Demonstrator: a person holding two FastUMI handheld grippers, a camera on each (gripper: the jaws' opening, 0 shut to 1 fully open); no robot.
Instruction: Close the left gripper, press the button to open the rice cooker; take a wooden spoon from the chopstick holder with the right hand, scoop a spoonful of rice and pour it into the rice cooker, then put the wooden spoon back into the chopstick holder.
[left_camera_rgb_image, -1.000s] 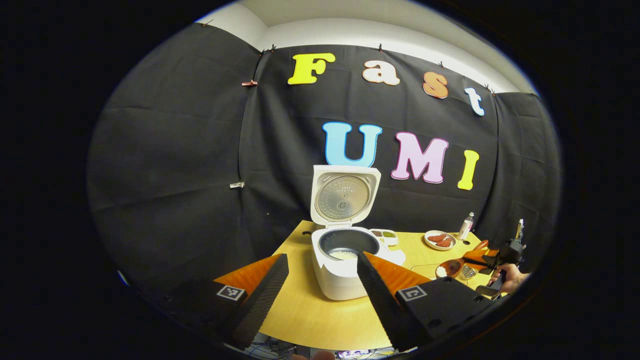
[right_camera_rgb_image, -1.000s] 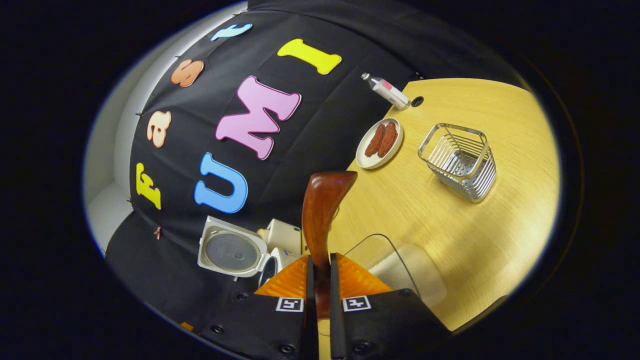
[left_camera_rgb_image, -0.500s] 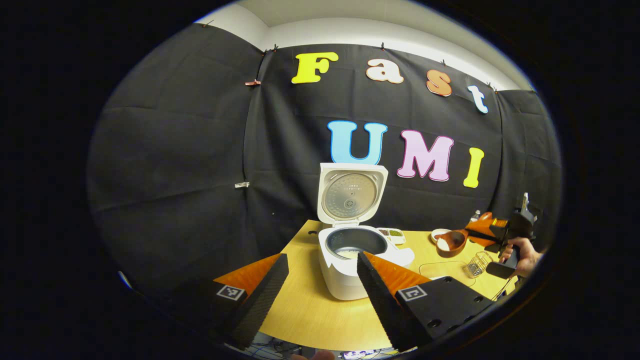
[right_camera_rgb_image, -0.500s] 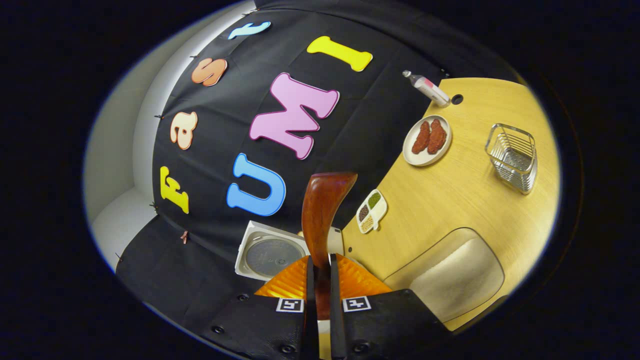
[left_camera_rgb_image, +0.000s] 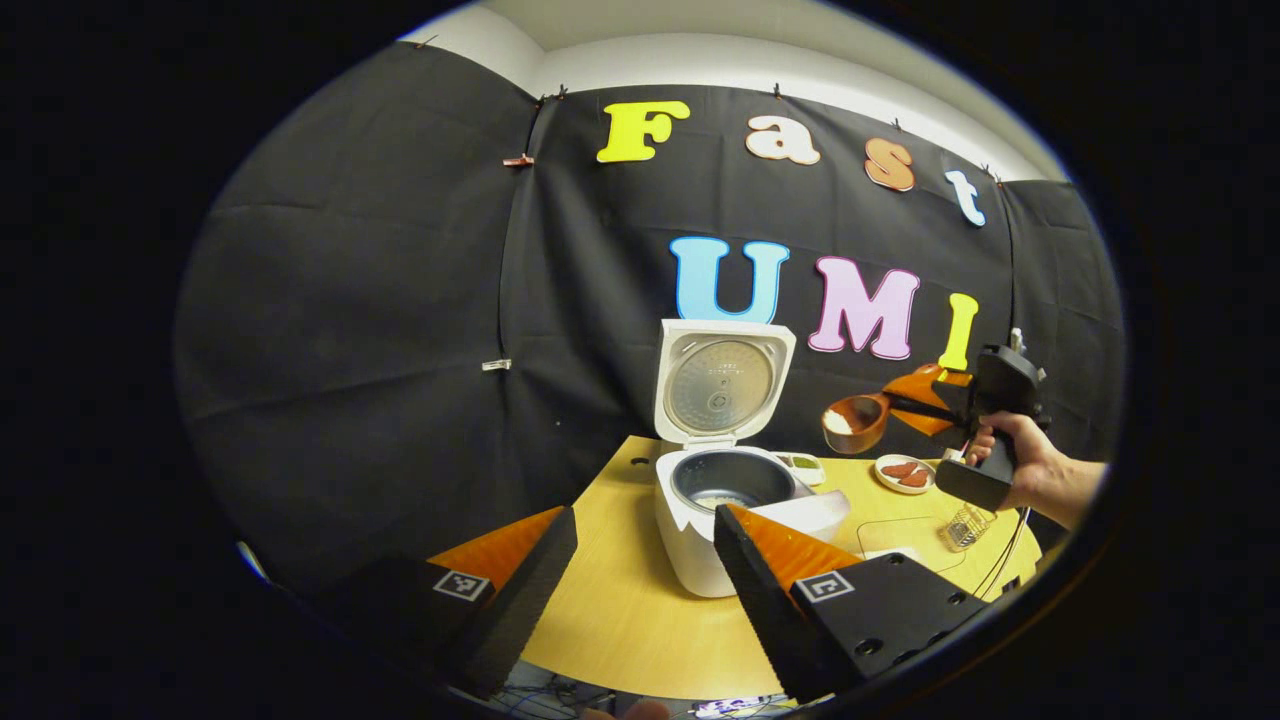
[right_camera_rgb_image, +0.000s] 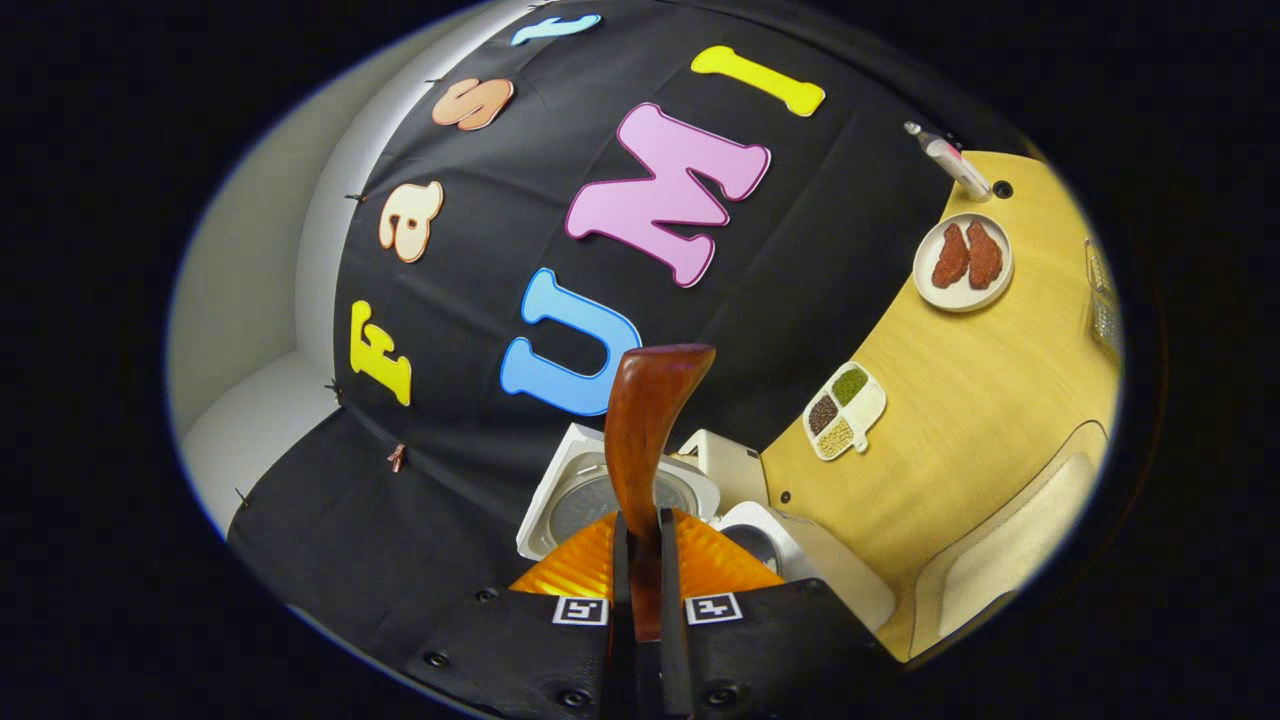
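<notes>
With the white rice cooker already standing lid-up just beyond your left gripper, whose jaws are apart and empty, the button step is done. Off to their right, your right gripper has its jaws clamped on the brown wooden spoon, loaded with rice; pouring and returning it to the wire chopstick holder remain.

On your bench sits a round plate of two reddish-brown pieces at the upper right of the right gripper view — a small bottle lies beyond it by the wall. Nearer the middle you have a divided dish of grains; at the lower right, a pale mat.
</notes>
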